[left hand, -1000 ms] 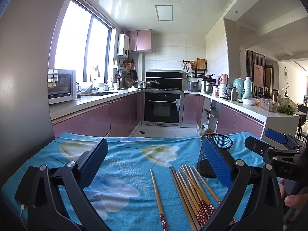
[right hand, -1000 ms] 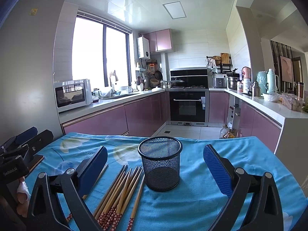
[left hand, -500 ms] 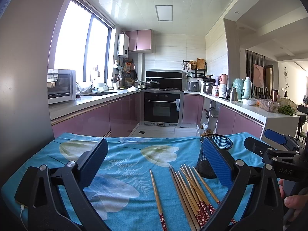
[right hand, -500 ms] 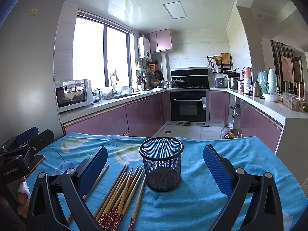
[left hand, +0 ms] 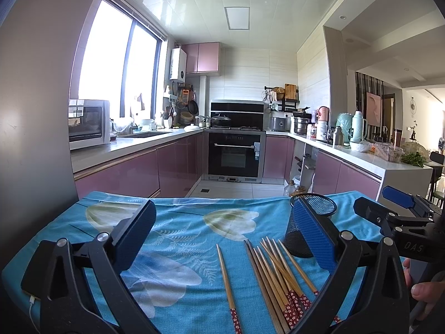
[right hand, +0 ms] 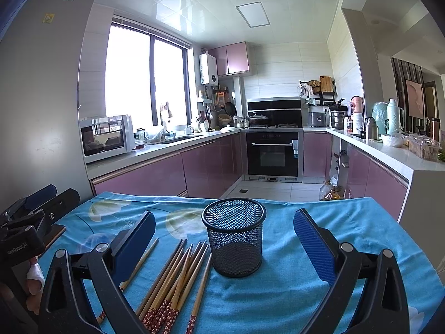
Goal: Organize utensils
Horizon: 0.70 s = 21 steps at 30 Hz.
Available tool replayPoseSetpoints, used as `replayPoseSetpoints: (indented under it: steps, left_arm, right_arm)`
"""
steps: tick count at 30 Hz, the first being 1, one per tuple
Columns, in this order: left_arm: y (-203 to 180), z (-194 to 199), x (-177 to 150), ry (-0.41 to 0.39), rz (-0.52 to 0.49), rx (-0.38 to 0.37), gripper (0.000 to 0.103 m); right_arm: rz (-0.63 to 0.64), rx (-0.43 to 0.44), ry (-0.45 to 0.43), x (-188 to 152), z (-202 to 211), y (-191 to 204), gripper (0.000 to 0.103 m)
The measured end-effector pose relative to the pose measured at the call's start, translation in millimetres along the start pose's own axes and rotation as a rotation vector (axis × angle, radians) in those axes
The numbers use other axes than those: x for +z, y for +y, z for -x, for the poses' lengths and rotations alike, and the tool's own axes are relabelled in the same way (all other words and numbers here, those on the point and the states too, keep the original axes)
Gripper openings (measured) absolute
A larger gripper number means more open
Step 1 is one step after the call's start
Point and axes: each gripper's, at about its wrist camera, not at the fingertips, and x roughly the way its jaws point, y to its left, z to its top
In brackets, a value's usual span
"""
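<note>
The left claw (left hand: 222, 239) hovers spread wide and empty over the blue leaf-print desk (left hand: 180, 231). A lone red-tipped bamboo chopstick (left hand: 226, 284) lies at its 6 o'clock. The bundle of bamboo chopsticks (right hand: 178, 278) lies flat, long axes toward 1 o'clock, beside the upright black mesh cup (right hand: 235, 236), probably their destination. The right claw (right hand: 224, 239), likewise spread and empty, frames that cup.

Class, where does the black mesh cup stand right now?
In the right wrist view, the black mesh cup stands upright mid-table on the blue cloth, just right of the chopsticks.
</note>
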Motion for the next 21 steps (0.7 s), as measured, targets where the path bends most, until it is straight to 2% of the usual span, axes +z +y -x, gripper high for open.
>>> replayPoseSetpoints:
  steps: [21]
  left_arm:
    - [-5.0,-3.9,-2.6,0.024,-0.008,-0.003,0.097]
  right_arm:
    - [-0.012,0.016,0.025,-4.8,-4.1,-3.5,0.096]
